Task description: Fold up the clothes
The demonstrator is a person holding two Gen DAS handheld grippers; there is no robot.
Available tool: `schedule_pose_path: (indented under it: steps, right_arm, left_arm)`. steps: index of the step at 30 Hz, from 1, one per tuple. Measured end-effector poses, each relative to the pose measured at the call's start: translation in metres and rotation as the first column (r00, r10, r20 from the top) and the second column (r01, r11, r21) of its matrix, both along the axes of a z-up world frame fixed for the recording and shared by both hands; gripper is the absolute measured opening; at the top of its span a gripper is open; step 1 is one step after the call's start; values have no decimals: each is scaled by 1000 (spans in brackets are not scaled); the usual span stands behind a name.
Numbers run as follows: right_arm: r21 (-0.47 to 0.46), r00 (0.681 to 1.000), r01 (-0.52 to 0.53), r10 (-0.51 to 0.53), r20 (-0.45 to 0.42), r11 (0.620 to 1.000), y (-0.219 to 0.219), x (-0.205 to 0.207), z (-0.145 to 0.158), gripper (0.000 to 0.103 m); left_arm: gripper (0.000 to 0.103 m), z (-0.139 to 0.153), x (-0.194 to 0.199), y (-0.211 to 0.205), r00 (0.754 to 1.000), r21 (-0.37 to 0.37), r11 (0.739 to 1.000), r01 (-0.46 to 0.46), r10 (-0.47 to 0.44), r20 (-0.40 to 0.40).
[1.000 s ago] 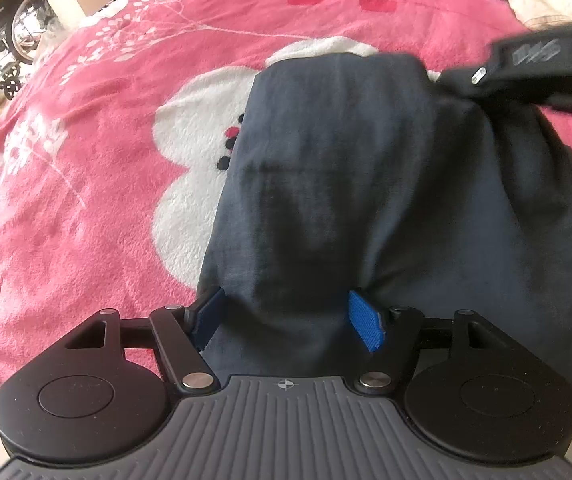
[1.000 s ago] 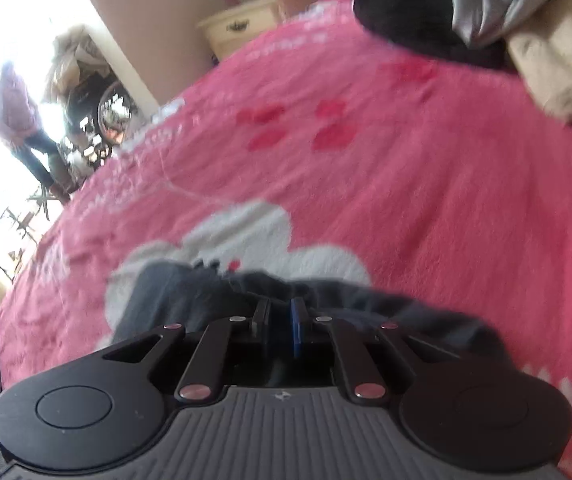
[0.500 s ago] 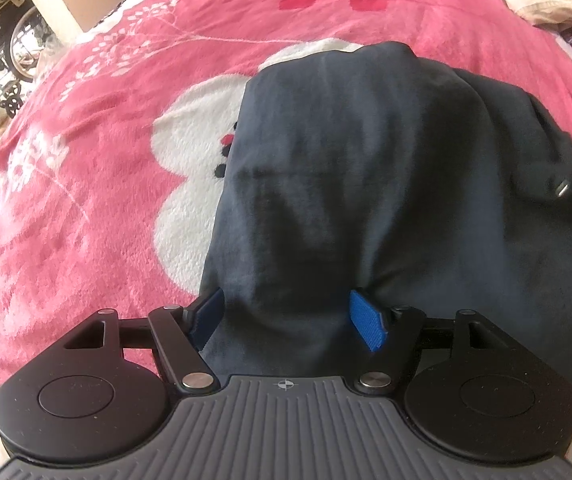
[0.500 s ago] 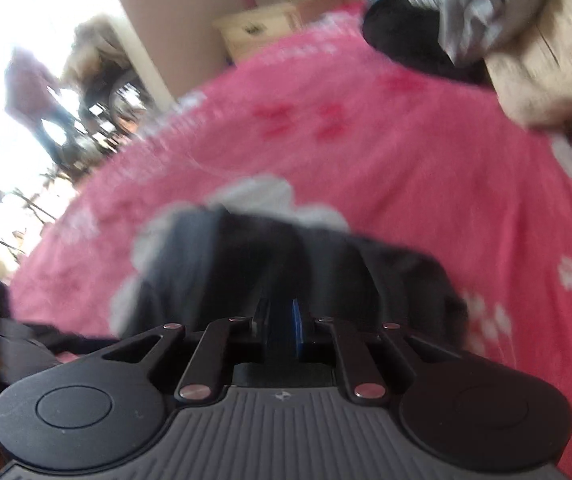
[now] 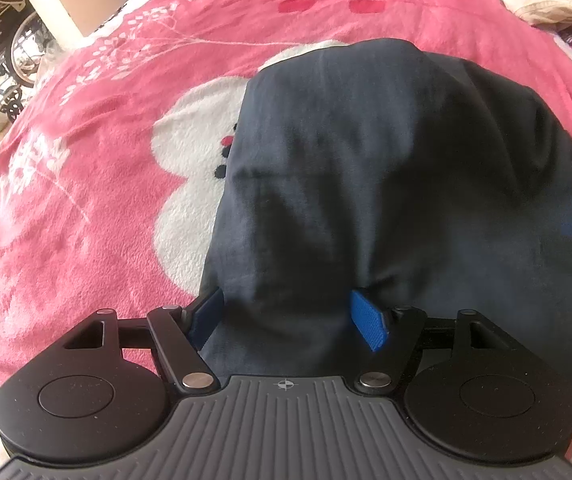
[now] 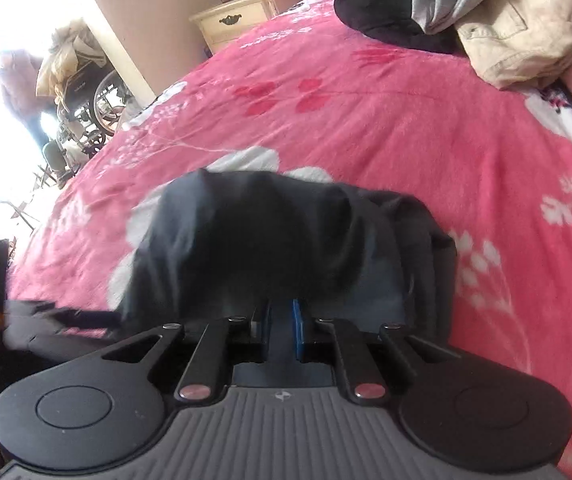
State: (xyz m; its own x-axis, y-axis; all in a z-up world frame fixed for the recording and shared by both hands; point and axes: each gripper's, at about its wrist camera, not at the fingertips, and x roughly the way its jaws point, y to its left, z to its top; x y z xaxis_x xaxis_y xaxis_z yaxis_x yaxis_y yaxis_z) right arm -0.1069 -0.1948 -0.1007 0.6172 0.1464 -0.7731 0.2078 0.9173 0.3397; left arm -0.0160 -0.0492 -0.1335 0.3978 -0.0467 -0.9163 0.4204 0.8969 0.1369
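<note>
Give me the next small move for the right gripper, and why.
Probably lower the right gripper toward the pink blanket and let go. Its jaws are nearly closed on a fold of the dark garment, which humps up ahead of it instead of lying flat. The left gripper is open, fabric lying loose between its fingers, so it isn't holding anything.

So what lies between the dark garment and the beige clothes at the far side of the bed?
Only bare pink blanket, seen in the right wrist view, between dark garment and beige clothes.
</note>
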Motion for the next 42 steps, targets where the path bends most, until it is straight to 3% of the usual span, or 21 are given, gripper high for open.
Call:
schedule_pose_path:
  steps: [5,7,16,18,22,25,28,29,31,34,38,42]
  right_arm:
    - [-21,997,14,-15,-71,1000,19,-17,-28,12]
    - [-16,998,38,-39,-55,999,20,-23,-34,12]
    - [83,999,39,-39,4,996,6,-41,-2,14]
    - [107,999,32,-30,-13,994,5,-43,-6,19]
    - [119,997,23,-13,-81,993,10,-36,-27,20]
    - [155,998,32,-22,-62,987,1,-39,-24,20]
    - [174,998,44,-49,29,984,-19,-47,-8,36]
    - [190,996,56,-69,61,980,-30,-50,-4,47]
    - [229,987,91,-118,105,969,-55,-54,-1,51]
    - [325,976,171,-206,74,930,-98,-53,-19,64]
    - [463,969,228,-245,-22,857,-136,-44,-56,65]
    - [571,973,178,-229,18,801,-147,-40,-75,76]
  left_arm:
    - [76,-1,-1,0,1000,11,1000,12,-12,18]
    - [76,3,-7,7,1000,2,1000,19,-19,25]
    - [75,25,-36,38,997,-41,998,50,-48,58]
    - [75,21,-41,44,998,-39,998,48,-47,40]
    - [75,1,-44,56,999,-58,998,10,-12,-33]
    - [75,12,-41,62,1000,-95,995,14,-15,-10]
    - [76,31,-31,74,998,-203,978,42,-32,52]
    - [76,33,-24,79,998,-248,968,41,-30,47]
    - [76,32,-7,86,999,-322,946,34,-28,24]
    - [76,19,18,92,999,-403,915,29,-37,-12]
    - [78,-9,47,94,989,-453,890,52,-110,-102]
    - [90,-15,62,87,979,-514,851,109,-181,-93]
